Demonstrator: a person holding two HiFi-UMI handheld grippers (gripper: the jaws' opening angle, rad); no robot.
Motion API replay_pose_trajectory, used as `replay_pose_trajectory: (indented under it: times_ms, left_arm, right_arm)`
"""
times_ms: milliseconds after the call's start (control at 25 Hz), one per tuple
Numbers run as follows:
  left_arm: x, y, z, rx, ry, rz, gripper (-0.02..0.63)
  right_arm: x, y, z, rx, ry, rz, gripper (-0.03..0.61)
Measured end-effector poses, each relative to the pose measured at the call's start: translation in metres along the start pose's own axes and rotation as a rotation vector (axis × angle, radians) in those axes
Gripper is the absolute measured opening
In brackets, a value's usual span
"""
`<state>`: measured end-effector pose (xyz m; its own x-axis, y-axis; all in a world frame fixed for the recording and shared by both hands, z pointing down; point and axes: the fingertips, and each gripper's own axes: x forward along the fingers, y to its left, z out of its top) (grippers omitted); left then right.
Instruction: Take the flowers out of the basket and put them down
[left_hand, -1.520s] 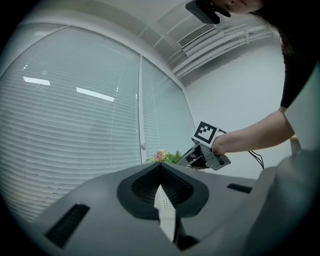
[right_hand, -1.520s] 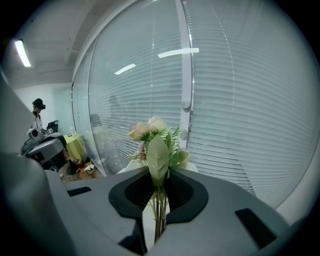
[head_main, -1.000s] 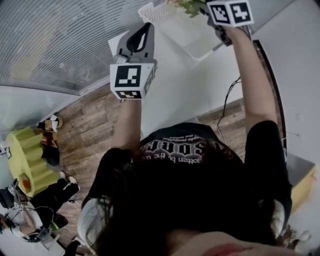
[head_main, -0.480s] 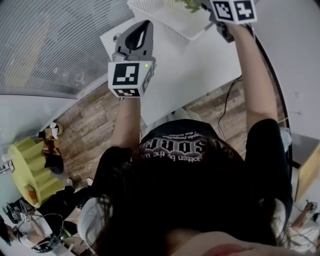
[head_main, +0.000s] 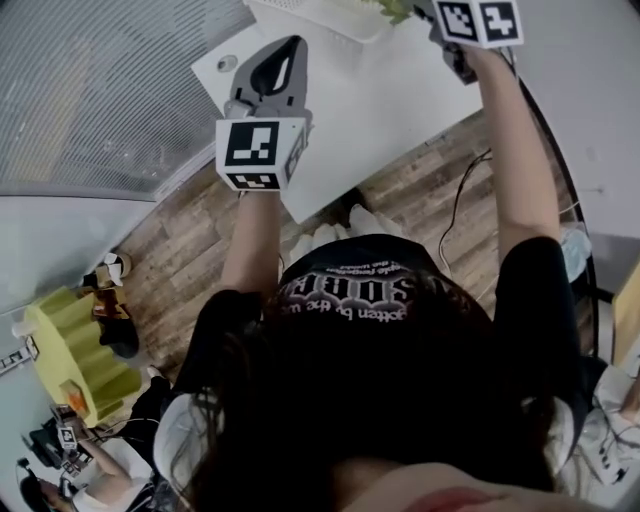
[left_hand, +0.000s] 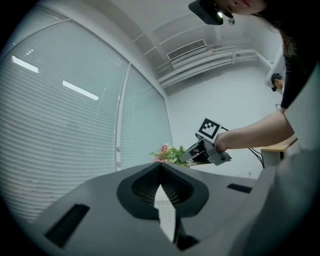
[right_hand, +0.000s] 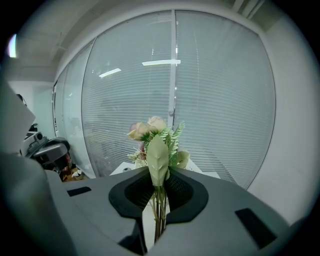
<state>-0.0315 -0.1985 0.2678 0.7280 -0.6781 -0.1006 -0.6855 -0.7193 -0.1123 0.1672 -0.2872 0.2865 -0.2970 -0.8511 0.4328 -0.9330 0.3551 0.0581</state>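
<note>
L tool (left_hand: 160, 171) is nearest, held about level in front of the person. Its jaws are closed tip to tip w/ nothing btwn them, so it's idle.

R tool (right_hand: 159, 186) is further out, jaws narrow and clamped on the thin stems of the flowers (right_hand: 156, 142). Blooms & fern stick up past the tips. Seen from the L tool's view, the bunch hangs in the air and touches nothing.

In the head view the bunch sits at the top edge, just beside the white basket (head_main: 300, 12) and over the white worktop (head_main: 370, 110).

Step, as I read it: bunch looks out of the basket, put-down not yet done. Next, R tool needs a bare bit of worktop clear of the basket. It should go low, tip the stems flat, then open. Let go too high & the top-heavy bunch may roll.
</note>
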Motion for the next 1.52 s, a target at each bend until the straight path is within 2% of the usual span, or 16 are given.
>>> replay_pose_trajectory:
  times_ms: [120,280,400,600,1000,1520]
  left_arm:
    - [-0.006,-0.006,0.001,-0.003,-0.011,-0.021,0.002]
    - [-0.016,-0.013,-0.002,-0.027,0.018,-0.039,0.002]
    - [-0.017,-0.019,0.002,-0.031,-0.002,-0.047,0.002]
    - [-0.014,-0.033,-0.001,-0.039,-0.005,-0.058,0.002]
    - [0.000,-0.044,-0.004,-0.060,0.006,-0.046,0.002]
    - [0.016,-0.059,-0.017,-0.054,0.040,-0.047,0.002]
  right_arm:
    - [-0.012,-0.002,-0.008,0.017,-0.002,-0.025,0.063]
    - [-0.030,-0.002,-0.018,0.034,-0.009,-0.056,0.063]
    - [-0.042,-0.004,-0.026,0.033,-0.008,-0.071,0.063]
    - [-0.056,-0.011,-0.044,0.064,-0.020,-0.074,0.064]
    - [-0.062,-0.021,-0.079,0.051,-0.001,-0.088,0.064]
    - [-0.060,-0.028,-0.126,0.071,-0.048,-0.083,0.064]
